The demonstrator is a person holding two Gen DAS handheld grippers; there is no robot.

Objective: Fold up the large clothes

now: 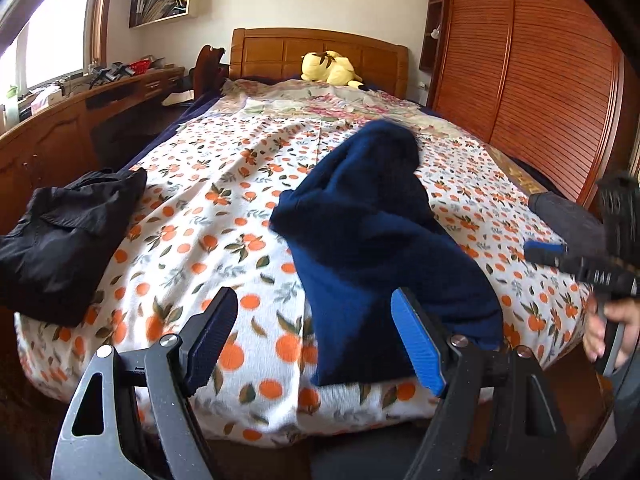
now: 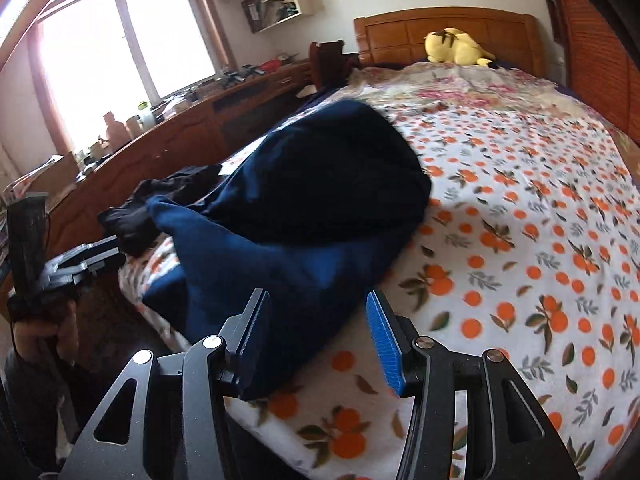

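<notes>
A dark navy garment (image 1: 372, 240) lies in a loose, blurred heap near the foot of the bed; it also shows in the right wrist view (image 2: 304, 216). A folded black garment (image 1: 60, 236) lies at the bed's left edge, partly hidden behind the navy one in the right wrist view (image 2: 132, 220). My left gripper (image 1: 316, 340) is open and empty just short of the navy garment's near end. My right gripper (image 2: 320, 340) is open and empty over its near edge; it appears at the right of the left wrist view (image 1: 560, 256).
The bed (image 1: 200, 208) has an orange-print cover. A yellow plush toy (image 1: 330, 68) lies by the wooden headboard (image 1: 280, 50). A cluttered wooden desk (image 1: 68, 120) runs along the left side, a wooden wardrobe (image 1: 532, 80) along the right.
</notes>
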